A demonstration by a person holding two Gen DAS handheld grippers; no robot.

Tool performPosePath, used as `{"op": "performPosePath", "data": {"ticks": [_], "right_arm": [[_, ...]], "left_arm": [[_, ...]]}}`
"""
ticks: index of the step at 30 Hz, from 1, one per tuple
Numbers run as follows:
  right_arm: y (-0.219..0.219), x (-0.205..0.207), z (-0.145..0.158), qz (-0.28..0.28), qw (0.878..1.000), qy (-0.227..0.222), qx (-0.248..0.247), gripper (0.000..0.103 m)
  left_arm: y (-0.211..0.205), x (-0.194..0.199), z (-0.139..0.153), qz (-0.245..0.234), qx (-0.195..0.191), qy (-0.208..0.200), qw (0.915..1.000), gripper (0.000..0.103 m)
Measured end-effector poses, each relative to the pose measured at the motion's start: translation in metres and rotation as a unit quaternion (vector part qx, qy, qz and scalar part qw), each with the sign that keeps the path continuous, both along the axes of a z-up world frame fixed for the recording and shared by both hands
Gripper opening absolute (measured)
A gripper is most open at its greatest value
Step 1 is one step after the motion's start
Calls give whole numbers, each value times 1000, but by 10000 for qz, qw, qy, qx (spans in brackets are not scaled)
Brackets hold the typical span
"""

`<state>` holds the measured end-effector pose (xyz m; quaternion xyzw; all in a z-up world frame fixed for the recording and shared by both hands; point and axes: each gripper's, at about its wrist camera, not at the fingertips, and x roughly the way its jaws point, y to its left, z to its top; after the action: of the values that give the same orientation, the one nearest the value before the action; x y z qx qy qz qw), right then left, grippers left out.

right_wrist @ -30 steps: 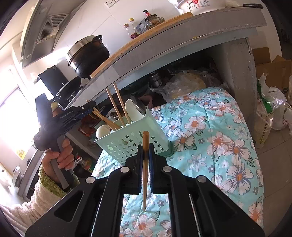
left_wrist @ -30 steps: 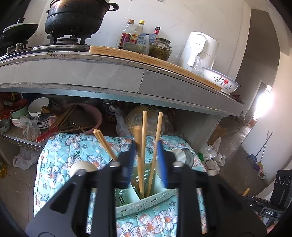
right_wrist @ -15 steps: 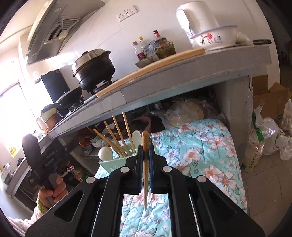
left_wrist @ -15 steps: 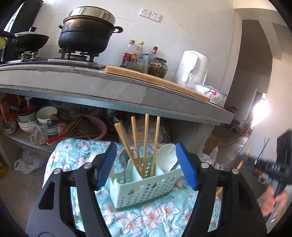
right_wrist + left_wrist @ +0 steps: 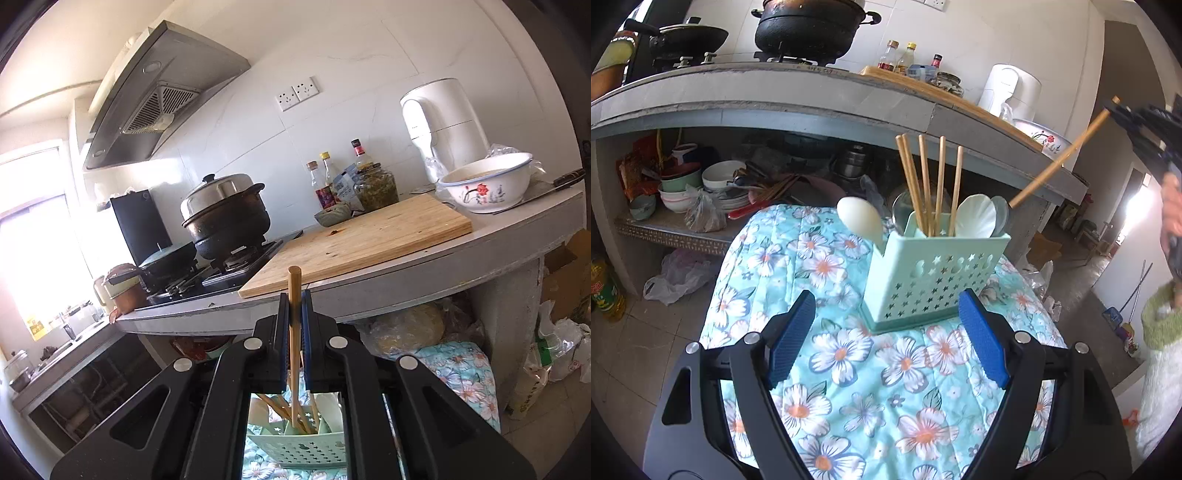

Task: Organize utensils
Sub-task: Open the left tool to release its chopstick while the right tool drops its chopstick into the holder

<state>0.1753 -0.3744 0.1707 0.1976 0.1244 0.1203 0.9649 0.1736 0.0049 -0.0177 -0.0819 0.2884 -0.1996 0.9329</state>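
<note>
A mint-green perforated utensil holder (image 5: 932, 275) stands on a floral cloth (image 5: 849, 369). Several wooden chopsticks (image 5: 925, 184) and white spoons (image 5: 975, 221) stand in it. My left gripper (image 5: 886, 343) is open and empty, in front of the holder. My right gripper (image 5: 294, 314) is shut on one wooden chopstick (image 5: 294, 332), held above the holder (image 5: 295, 446) with its lower end pointing down into it. In the left wrist view that chopstick (image 5: 1063, 153) slants from the upper right toward the holder's right side.
A grey stone counter (image 5: 812, 96) runs behind and above the cloth, carrying a black pot (image 5: 809, 26), bottles (image 5: 905, 57), a cutting board (image 5: 365, 240) and a white bowl (image 5: 487, 184). Bowls and plates (image 5: 713, 184) sit on a shelf beneath.
My left gripper opened, released the chopsticks in the holder and backed away. My right gripper rose above the holder with its chopstick, tip now pointing down into it.
</note>
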Motion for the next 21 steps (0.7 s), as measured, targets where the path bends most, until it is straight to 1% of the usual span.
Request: {"op": "performPosePath", "data": {"ticks": [4,11,17,21], "right_arm": [[24,34,-6,10,9996,175,-208,6],[54,87,-40,-29,9953,768,-594,6],[73,112,-67,-15,9880,1187,-993,6],[85,119,-84,78,9829,1432,-1152,6]], "left_arm": [[5,-8,-7,46,64,-52,10000,76],[8,-9,-13,67,138,-93,9998,76],[11,-7,-16,47,127,-83,9999,77],[11,-6,-19,48,110,-22,9999,77]]}}
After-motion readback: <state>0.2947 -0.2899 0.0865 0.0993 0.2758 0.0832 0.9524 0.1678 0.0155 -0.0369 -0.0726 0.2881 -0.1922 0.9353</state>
